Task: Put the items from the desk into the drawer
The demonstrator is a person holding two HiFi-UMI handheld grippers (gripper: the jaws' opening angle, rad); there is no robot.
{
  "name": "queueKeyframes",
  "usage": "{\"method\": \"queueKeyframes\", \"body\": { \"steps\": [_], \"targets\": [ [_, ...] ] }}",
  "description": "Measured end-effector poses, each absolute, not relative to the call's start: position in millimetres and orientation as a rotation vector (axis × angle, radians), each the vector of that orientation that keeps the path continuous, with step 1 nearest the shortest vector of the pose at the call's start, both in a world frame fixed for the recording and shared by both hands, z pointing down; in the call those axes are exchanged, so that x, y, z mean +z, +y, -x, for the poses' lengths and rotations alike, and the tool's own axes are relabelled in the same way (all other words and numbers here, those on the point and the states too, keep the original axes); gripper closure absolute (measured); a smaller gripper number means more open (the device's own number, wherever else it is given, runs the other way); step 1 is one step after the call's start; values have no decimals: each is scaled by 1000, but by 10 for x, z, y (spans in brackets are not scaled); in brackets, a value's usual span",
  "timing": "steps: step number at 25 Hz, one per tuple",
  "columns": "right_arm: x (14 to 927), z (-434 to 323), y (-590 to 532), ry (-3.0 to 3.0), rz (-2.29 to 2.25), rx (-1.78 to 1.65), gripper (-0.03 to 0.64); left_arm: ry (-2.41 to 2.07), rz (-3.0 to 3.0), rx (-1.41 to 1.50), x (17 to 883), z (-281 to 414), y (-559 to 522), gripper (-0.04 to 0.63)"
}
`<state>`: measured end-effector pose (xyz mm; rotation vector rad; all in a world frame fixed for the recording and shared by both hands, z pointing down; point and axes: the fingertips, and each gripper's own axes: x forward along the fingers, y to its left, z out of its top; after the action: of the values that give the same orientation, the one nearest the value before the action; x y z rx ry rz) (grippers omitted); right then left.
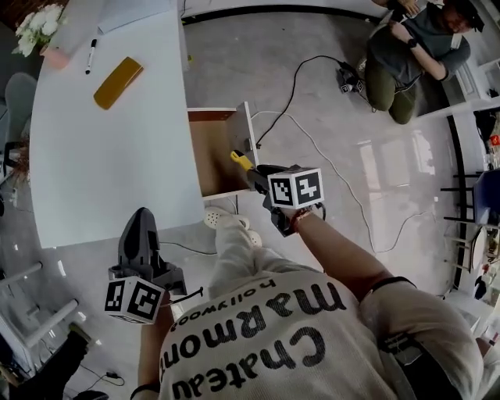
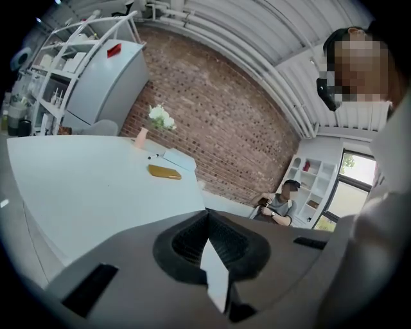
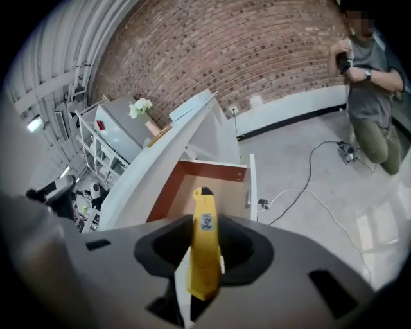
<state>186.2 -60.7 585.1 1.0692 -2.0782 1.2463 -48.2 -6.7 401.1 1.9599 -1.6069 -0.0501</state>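
A yellow utility knife (image 3: 204,247) is clamped in my right gripper (image 3: 204,263), its tip pointing at the open wooden drawer (image 3: 212,186). From the head view, the knife (image 1: 240,161) and right gripper (image 1: 250,175) hover over the drawer (image 1: 215,152), which sticks out from the white desk (image 1: 109,164). A mustard case (image 1: 118,82) and a black marker (image 1: 91,56) lie at the desk's far end. My left gripper (image 1: 141,217) is shut and holds nothing, just off the desk's near edge. The left gripper view shows that gripper (image 2: 209,247), the case (image 2: 164,171) and the marker (image 2: 153,157).
A pink vase of white flowers (image 1: 37,29) and a sheet of paper (image 1: 133,12) sit at the desk's far end. A person (image 1: 410,55) crouches on the floor at upper right, with cables (image 1: 328,160) running past the drawer. A chair (image 1: 17,101) stands left of the desk.
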Motion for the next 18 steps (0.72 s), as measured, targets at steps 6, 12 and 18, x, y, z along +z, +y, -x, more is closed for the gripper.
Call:
{"method": "queueKeyframes", "body": {
  "steps": [6, 12, 18],
  "targets": [
    [6353, -1494, -954, -2015, -1027, 1265, 491, -1632, -1920, -42, 4138, 782, -419, 594],
    [6809, -1152, -1173, -1972, -985, 1200, 491, -1667, -1868, -11, 4323, 1076, -524, 594],
    [7171, -962, -1270, -1918, -962, 1124, 491, -1686, -1828, 3, 4458, 1296, -623, 594]
  ]
}}
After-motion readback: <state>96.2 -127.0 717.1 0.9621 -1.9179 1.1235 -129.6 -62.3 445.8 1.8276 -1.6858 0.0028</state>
